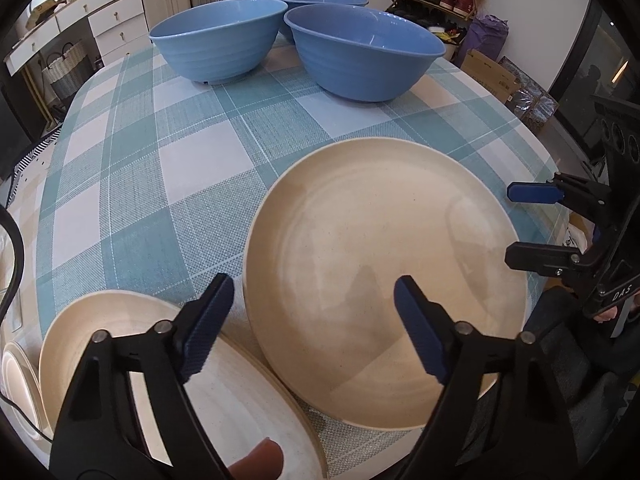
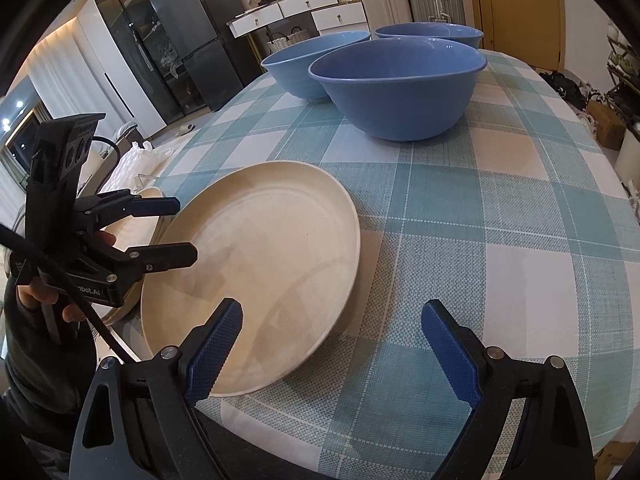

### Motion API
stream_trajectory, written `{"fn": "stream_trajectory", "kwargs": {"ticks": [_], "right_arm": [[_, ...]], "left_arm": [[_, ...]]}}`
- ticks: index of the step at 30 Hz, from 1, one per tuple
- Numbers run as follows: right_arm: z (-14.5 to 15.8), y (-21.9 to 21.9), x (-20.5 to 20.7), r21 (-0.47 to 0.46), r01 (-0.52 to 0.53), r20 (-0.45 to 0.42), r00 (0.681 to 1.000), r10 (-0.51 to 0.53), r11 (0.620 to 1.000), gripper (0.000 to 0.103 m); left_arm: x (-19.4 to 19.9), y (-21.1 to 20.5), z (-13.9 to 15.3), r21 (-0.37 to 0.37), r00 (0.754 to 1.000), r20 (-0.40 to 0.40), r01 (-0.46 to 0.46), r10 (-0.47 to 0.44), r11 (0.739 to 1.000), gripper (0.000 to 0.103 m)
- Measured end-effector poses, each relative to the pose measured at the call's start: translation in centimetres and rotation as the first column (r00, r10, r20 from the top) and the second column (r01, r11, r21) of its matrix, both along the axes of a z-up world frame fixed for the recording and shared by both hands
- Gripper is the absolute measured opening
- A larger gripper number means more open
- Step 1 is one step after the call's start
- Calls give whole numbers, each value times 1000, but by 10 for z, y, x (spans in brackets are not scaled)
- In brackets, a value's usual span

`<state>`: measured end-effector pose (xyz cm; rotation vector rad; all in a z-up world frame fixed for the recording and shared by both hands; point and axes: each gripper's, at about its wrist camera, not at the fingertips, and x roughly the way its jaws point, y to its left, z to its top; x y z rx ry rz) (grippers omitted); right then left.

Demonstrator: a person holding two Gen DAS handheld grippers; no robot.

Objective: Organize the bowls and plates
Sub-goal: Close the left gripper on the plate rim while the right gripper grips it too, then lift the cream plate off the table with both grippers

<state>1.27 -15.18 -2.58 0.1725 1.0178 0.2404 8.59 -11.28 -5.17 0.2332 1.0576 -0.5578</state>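
A: Left tool (image 1: pixel 314 308)?
B: Jaws spread, nothing pinched, straddling the near-left rim of the cream plate (image 1: pixel 384 280) on the worktop (image 1: pixel 192 184). Right tool (image 2: pixel 332 328) spread, empty.
A: Step?
B: Likely grasping it for the plate stack (image 1: pixel 240 408) beside it. 3 blue bowls (image 1: pixel 216 36) sit far back, unstacked.

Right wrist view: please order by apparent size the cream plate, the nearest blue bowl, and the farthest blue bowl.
1. Cream plate, though it lies closest to the camera.
2. Nearest blue bowl.
3. Farthest blue bowl, partly hidden.
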Motion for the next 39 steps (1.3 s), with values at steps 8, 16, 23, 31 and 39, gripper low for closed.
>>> {"fn": "stream_trajectory", "kwargs": {"ticks": [8, 16, 23, 31, 39], "right_arm": [[-4, 1, 0, -14, 1, -13, 1000, -2, 1000, 73], [-8, 3, 0, -10, -6, -30, 1000, 5, 1000, 67], [-11, 5, 1, -1, -7, -37, 999, 7, 1000, 60], [-12, 4, 1, 2, -5, -33, 999, 5, 1000, 45], [-13, 2, 2, 14, 8, -25, 1000, -8, 1000, 26]], "left_arm": [[1, 1, -3, 11, 1000, -1, -9, 9, 1000, 65], [1, 3, -5, 34, 1000, 16, -20, 19, 999, 57], [1, 1, -9, 47, 1000, 3, -21, 21, 999, 52], [2, 0, -14, 46, 1000, -12, -24, 25, 999, 40], [5, 7, -13, 34, 997, -9, -78, 78, 996, 25]]}}
